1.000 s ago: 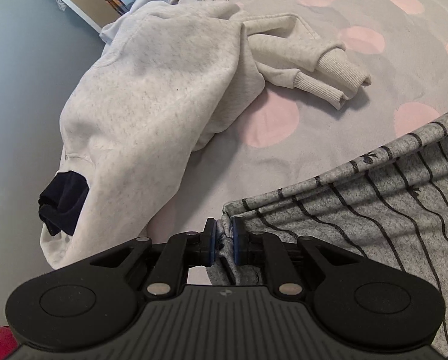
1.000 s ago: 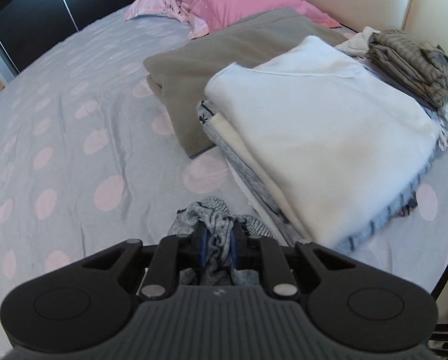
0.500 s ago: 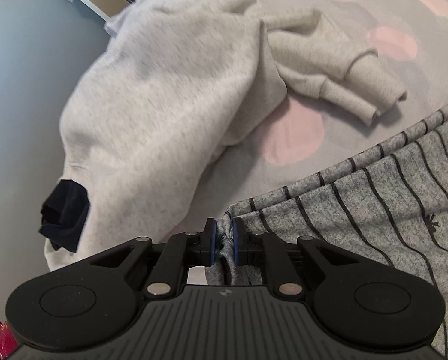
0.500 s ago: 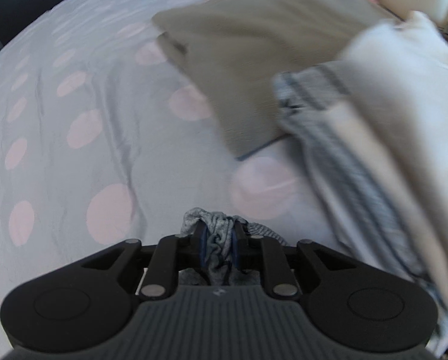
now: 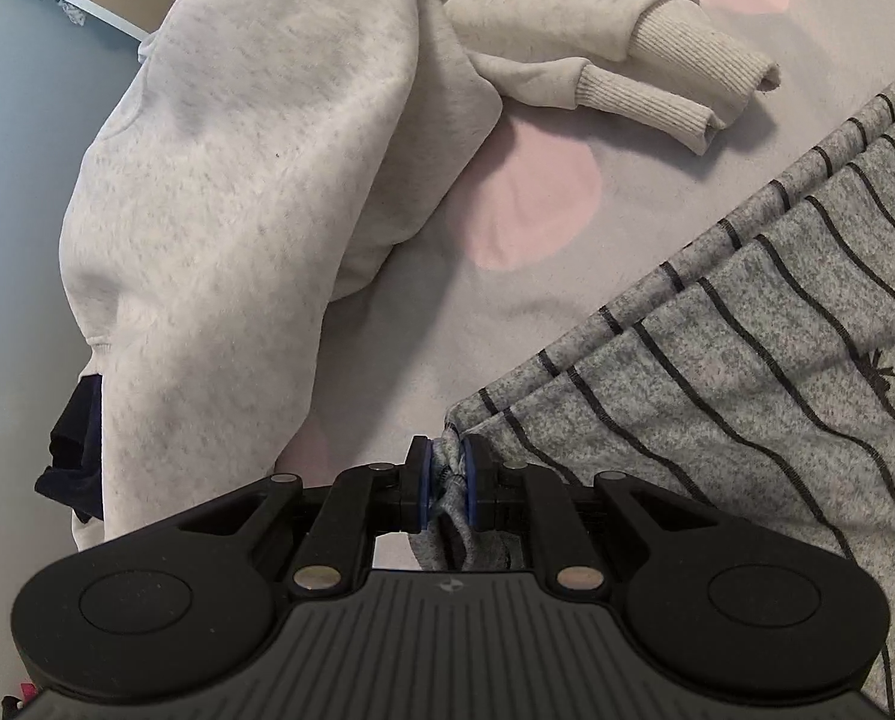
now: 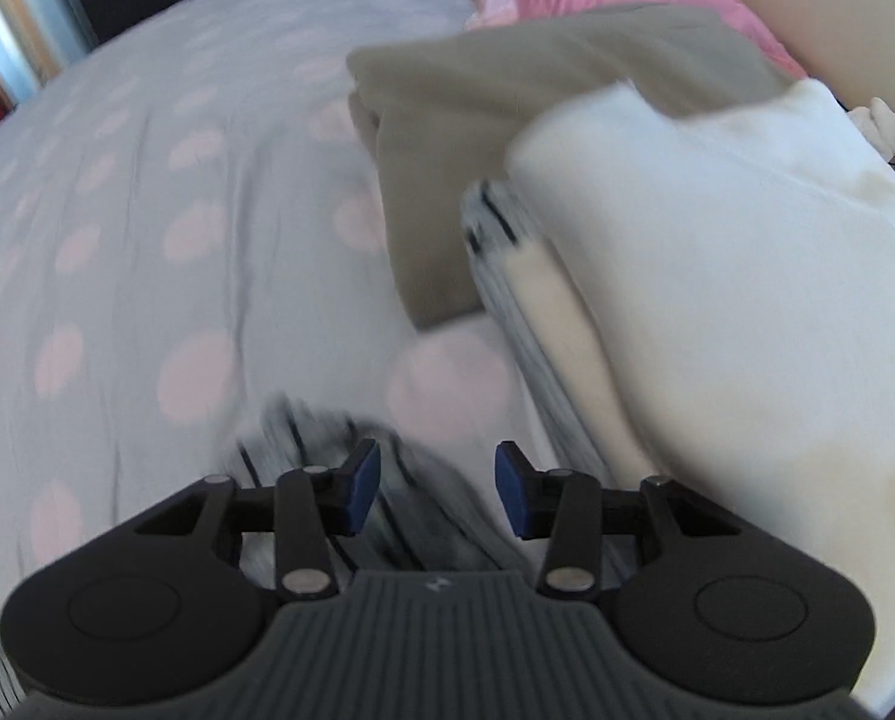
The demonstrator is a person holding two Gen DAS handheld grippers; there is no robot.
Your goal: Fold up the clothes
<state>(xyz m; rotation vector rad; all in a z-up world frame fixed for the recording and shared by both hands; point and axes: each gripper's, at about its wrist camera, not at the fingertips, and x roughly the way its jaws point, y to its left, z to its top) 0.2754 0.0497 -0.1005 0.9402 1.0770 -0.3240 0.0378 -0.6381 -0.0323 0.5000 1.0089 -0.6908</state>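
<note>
Grey striped garment (image 5: 747,372) lies spread on bed.

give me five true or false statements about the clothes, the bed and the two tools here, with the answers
1. The left tool is shut on a corner of the striped grey garment. True.
2. The right tool is clamped on striped cloth. False: its jaws stand apart and have just been opening; the striped cloth lies between them, loose.
3. The pale sweatshirt is neatly folded. False: it lies crumpled, cuffs trailing on the bed cover.
4. The bed cover is grey with pink dots. True.
5. In the right view a white folded piece tops a stack of folded clothes. True.
</note>
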